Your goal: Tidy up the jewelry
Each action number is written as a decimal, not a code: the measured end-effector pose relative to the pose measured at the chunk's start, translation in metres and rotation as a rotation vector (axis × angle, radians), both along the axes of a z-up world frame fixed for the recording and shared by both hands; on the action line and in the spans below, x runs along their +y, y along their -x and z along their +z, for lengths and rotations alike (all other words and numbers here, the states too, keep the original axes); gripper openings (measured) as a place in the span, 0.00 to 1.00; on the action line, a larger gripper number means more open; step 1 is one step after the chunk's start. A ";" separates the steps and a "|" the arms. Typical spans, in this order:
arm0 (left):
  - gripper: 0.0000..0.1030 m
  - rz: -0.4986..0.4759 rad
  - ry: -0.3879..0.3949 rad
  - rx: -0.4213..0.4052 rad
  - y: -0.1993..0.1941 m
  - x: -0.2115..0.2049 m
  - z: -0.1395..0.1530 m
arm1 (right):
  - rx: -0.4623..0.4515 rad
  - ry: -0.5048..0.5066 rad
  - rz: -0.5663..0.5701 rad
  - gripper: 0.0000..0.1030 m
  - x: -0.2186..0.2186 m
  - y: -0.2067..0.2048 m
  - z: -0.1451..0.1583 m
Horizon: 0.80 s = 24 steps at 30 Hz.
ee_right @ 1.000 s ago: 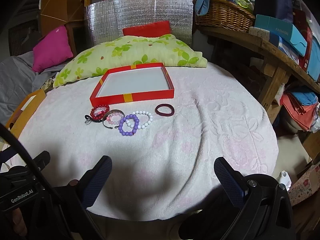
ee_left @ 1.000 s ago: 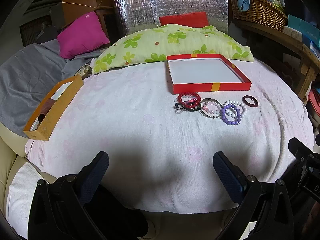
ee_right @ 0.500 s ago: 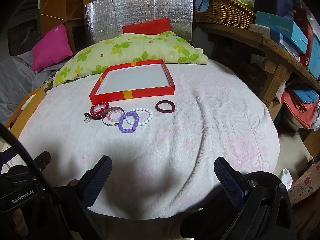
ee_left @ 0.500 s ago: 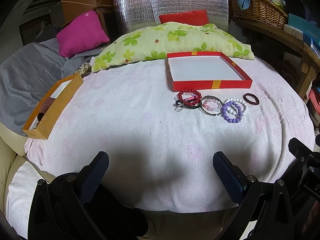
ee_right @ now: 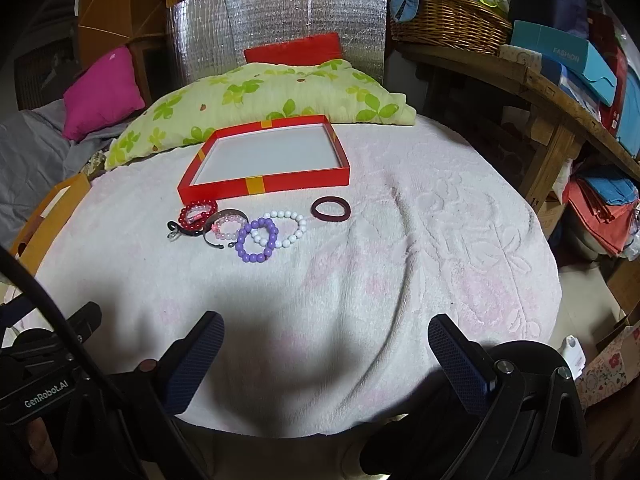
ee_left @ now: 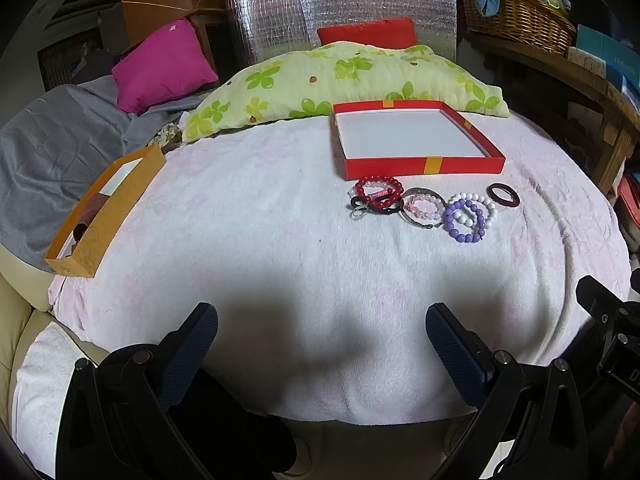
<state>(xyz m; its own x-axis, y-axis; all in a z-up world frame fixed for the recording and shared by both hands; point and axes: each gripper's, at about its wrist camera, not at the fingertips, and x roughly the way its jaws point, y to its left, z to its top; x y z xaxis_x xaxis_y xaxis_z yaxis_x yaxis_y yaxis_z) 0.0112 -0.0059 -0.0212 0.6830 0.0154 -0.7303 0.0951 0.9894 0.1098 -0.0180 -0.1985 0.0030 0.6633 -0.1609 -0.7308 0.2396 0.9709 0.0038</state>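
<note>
A shallow red box [ee_left: 424,164] [ee_right: 296,180] with a white bottom lies open and empty on the pale pink towel. Just in front of it sits a row of bracelets: a red bead one [ee_left: 378,188] [ee_right: 196,213], a pink bead one inside a metal bangle [ee_left: 426,208] [ee_right: 228,228], a purple bead one [ee_left: 464,220] [ee_right: 258,240], a white bead one [ee_left: 480,208] [ee_right: 290,228] and a dark maroon ring [ee_left: 503,195] [ee_right: 330,209]. My left gripper [ee_left: 320,336] and right gripper [ee_right: 326,340] hover open near the towel's front edge, well short of the jewelry.
A yellow-green floral pillow [ee_left: 344,80] lies behind the box. An orange cardboard tray [ee_left: 104,212] sits at the towel's left edge. A wooden shelf with a wicker basket [ee_right: 448,20] and boxes stands on the right. The other gripper's body [ee_left: 612,328] shows at the right.
Both views have crept slightly closer to the jewelry and box. Both grippers stay open, and nothing on the towel has moved.
</note>
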 end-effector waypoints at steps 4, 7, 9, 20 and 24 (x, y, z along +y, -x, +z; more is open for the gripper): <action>1.00 0.001 -0.002 -0.002 0.000 -0.001 -0.001 | 0.001 -0.001 0.000 1.00 0.000 0.000 0.000; 1.00 0.004 -0.003 -0.010 0.000 0.000 0.000 | 0.001 -0.003 -0.001 1.00 0.000 0.000 0.000; 1.00 0.004 -0.003 -0.008 0.000 -0.001 0.000 | 0.001 -0.004 -0.001 1.00 0.000 -0.001 0.000; 1.00 0.004 -0.004 -0.008 0.001 -0.001 0.000 | 0.006 -0.009 -0.001 1.00 -0.001 -0.001 -0.002; 1.00 0.005 -0.005 -0.008 0.001 -0.001 0.000 | 0.009 -0.013 -0.001 1.00 -0.001 -0.002 -0.003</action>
<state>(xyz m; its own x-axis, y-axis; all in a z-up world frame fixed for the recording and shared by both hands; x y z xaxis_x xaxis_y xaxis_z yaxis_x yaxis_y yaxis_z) 0.0104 -0.0067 -0.0215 0.6889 0.0218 -0.7245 0.0897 0.9893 0.1151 -0.0164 -0.1993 -0.0001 0.6564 -0.1520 -0.7390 0.2403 0.9706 0.0138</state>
